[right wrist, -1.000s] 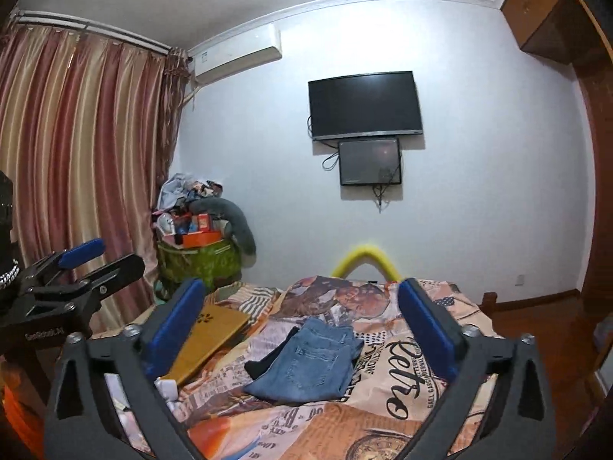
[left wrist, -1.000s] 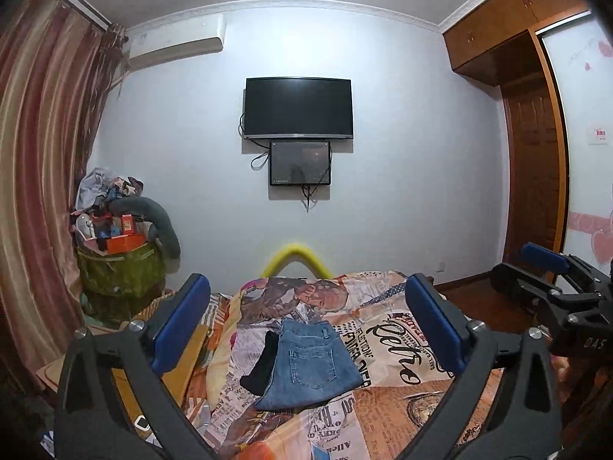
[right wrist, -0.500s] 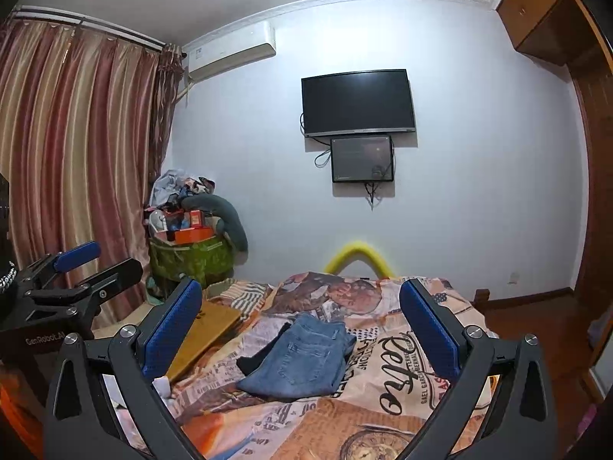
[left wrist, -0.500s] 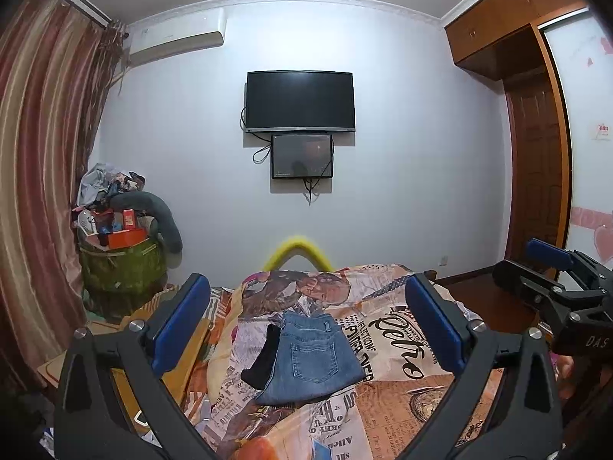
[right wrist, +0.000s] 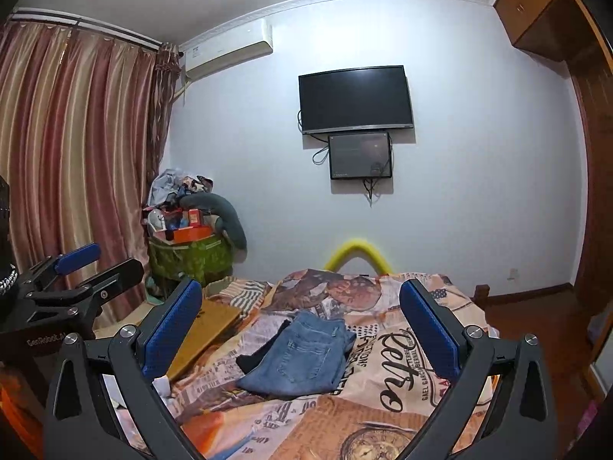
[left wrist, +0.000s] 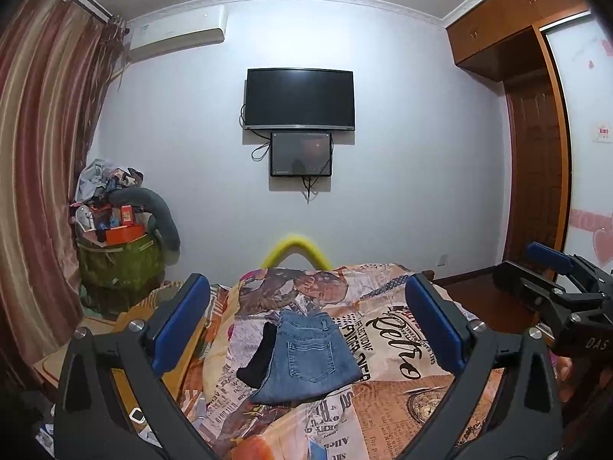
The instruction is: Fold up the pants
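Both claws, left (left wrist: pixel 306 322) and right (right wrist: pixel 300 324), are gaping empty; folded jeans (left wrist: pixel 308 356) are lying ahead between their fingers on the bed (left wrist: pixel 398 395).

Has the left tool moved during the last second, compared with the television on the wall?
Yes. In the left wrist view the television sits slightly lower and further right than before, so the open left tool tilted a little up and leftward.

Bedroom, pale wall (left wrist: pixel 402 153) facing. Black TV (left wrist: pixel 299 99) mounted on it, smaller dark screen (left wrist: pixel 300 154) just below with cables hanging. Air conditioner (left wrist: pixel 176 40) high near the left corner. Striped red-and-tan curtains (right wrist: pixel 72 145) on the left. Wooden wardrobe (left wrist: pixel 536 122) and dark wooden floor (right wrist: pixel 532 314) on the right. Bed with newspaper-print cover (left wrist: pixel 387 349). Green bin (left wrist: pixel 118 264) piled with clutter in the corner. Dim indoor light.
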Available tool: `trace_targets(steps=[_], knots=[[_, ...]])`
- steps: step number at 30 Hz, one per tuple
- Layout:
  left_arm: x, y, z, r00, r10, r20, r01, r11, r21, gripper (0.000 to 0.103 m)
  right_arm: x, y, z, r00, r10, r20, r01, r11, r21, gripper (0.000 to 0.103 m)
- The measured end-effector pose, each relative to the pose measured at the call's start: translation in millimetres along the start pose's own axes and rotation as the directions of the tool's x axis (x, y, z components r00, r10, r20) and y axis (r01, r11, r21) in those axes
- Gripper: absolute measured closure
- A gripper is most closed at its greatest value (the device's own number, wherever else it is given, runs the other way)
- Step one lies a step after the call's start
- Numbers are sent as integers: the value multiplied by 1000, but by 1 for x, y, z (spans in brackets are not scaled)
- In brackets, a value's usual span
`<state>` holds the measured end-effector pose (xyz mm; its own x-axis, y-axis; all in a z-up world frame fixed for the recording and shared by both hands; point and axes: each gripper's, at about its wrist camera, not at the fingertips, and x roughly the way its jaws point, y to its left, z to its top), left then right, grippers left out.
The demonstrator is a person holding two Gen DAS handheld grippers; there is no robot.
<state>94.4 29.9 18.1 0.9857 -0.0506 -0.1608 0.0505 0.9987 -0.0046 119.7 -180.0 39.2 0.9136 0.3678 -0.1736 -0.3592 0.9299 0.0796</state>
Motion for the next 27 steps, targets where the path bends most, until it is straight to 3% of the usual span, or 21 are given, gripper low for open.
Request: trace_targets(steps=[27], knots=[[3,-3,-4,999,-26,-25,26,1000,-1,0,-1,-2,0,1000,-14,-9,14,1000,21,0]])
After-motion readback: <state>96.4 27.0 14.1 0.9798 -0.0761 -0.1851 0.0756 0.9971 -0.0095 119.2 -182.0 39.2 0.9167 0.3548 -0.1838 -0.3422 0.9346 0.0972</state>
